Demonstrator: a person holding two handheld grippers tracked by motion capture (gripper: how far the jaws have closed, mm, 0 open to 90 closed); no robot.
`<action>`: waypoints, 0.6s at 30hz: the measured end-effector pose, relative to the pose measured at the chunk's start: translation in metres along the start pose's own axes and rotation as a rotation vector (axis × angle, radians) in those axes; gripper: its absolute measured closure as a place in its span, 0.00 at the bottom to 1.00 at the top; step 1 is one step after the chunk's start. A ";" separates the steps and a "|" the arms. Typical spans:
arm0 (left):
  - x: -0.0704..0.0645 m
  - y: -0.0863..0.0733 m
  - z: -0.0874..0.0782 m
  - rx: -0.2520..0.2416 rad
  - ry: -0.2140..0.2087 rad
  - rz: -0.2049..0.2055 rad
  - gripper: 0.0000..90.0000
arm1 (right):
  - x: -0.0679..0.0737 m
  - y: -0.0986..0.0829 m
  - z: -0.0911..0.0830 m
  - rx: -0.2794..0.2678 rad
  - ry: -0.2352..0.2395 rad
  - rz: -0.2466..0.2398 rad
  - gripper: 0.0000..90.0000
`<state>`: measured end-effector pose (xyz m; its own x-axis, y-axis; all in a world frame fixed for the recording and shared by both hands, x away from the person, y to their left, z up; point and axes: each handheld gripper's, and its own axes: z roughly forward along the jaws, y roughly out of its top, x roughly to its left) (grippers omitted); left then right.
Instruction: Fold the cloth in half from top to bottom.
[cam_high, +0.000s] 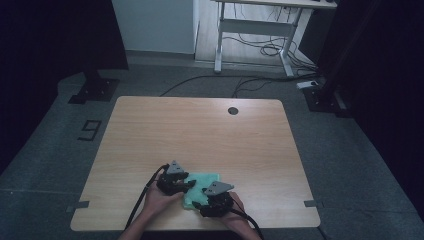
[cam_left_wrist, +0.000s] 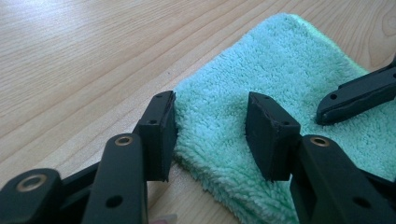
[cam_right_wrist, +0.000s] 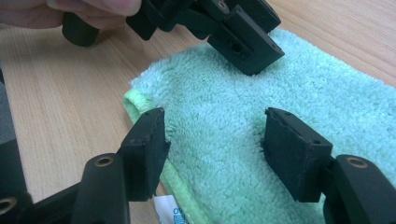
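Both the left gripper (cam_left_wrist: 210, 135) and right gripper (cam_right_wrist: 215, 149) gape over a green towel (cam_high: 204, 187), its white tag's (cam_right_wrist: 169, 211) print seemingly unreadable

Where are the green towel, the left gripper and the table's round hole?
green towel (cam_high: 206, 180), high view, bare top face.
left gripper (cam_left_wrist: 211, 135), left gripper view, between its fingertips.
round hole (cam_high: 232, 110), high view, its centre.

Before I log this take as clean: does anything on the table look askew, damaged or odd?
Nothing stands out. The green towel lies folded flat near the front edge of the table, with no spill or tear visible. The left gripper and the right gripper sit over it, jaws open.
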<state>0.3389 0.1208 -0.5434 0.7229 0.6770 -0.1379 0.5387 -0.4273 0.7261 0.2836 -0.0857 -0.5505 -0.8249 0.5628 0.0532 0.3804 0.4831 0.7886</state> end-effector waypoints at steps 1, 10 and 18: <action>0.000 0.001 0.000 0.004 0.000 0.002 0.59 | 0.000 -0.001 0.000 -0.005 -0.003 -0.006 0.44; 0.005 0.017 0.016 0.006 0.008 0.010 0.60 | -0.016 0.002 0.002 0.006 -0.019 0.002 0.47; 0.016 0.041 0.038 0.013 0.014 0.017 0.60 | -0.048 0.006 0.004 0.004 -0.043 0.035 0.50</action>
<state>0.3890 0.0914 -0.5421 0.7259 0.6780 -0.1158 0.5322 -0.4468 0.7191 0.3271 -0.1069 -0.5510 -0.7924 0.6077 0.0540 0.4103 0.4654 0.7843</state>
